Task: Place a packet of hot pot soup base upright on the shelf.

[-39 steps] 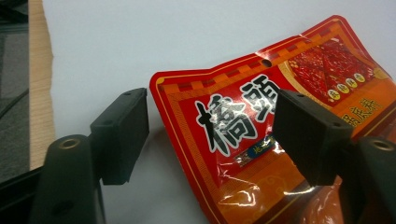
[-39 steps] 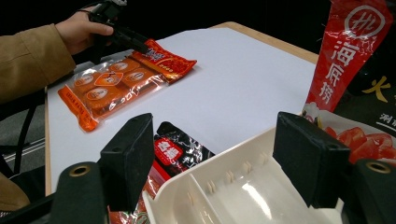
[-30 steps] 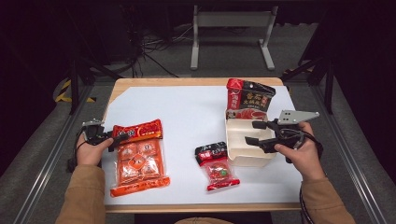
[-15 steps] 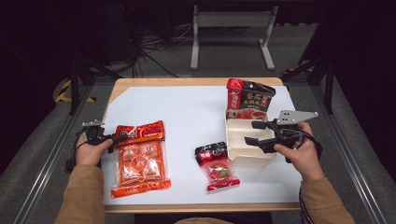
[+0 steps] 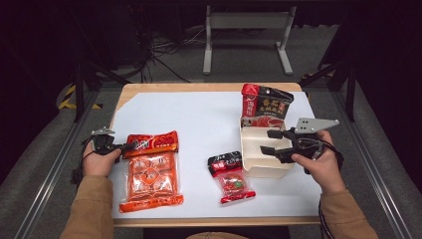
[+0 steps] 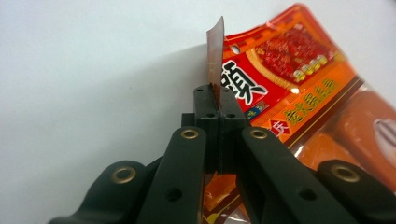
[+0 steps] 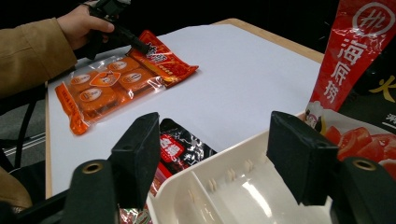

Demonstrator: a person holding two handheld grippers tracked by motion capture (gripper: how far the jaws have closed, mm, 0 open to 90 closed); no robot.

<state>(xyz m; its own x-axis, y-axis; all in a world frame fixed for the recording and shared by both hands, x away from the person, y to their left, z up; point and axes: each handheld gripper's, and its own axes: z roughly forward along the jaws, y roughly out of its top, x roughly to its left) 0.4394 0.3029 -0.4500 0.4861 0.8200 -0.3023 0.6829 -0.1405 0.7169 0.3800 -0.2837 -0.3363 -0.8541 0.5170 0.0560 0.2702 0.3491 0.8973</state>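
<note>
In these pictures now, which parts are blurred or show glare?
Left gripper view: the tongs' arms at the bottom are soft; the orange packet blurs toward the right edge. Right gripper view: glare inside the white tray. High view: dark surroundings, bright white table.

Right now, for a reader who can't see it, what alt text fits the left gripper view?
The left hand-held gripper is shut on the corner of an orange snack packet, its two black jaws pinching the thin edge so it stands up between them. The packet lies on a white table cover and runs off to the right.
</note>
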